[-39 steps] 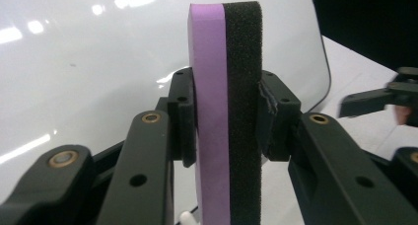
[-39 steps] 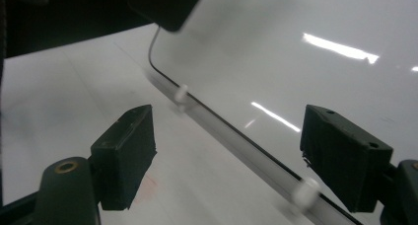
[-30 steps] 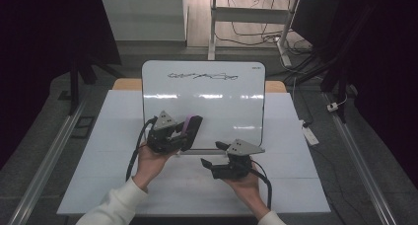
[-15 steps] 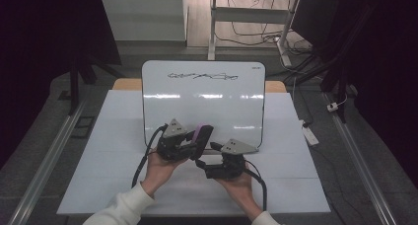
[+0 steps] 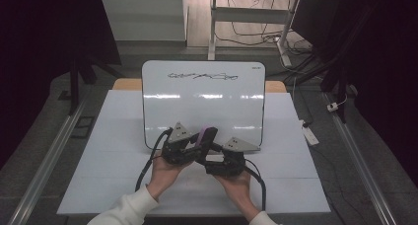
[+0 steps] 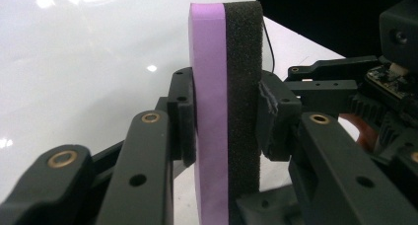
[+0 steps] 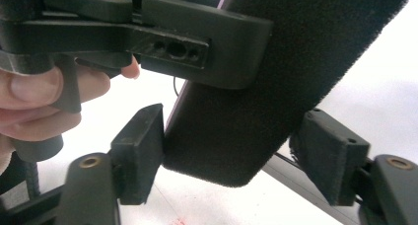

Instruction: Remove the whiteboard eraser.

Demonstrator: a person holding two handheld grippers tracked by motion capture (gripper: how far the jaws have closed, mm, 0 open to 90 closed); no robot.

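here the left tool [image 6: 224, 136] clenched the eraser [image 6: 226, 111] across its purple and felt faces. the right tool [image 7: 231, 156] had just been closing about the eraser's lower end, one pad touching, the other apart. handover was in hand; next, the right grip needed seating. beyond stood the whiteboard [image 5: 203, 94] on the bench [image 5: 118, 161].

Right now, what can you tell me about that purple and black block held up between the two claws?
It is a whiteboard eraser: a purple foam back bonded to a black felt pad, rounded at its end. The left claw pinches it flat across both faces, on edge above the whiteboard. The right claw straddles its felt end, one pad touching.
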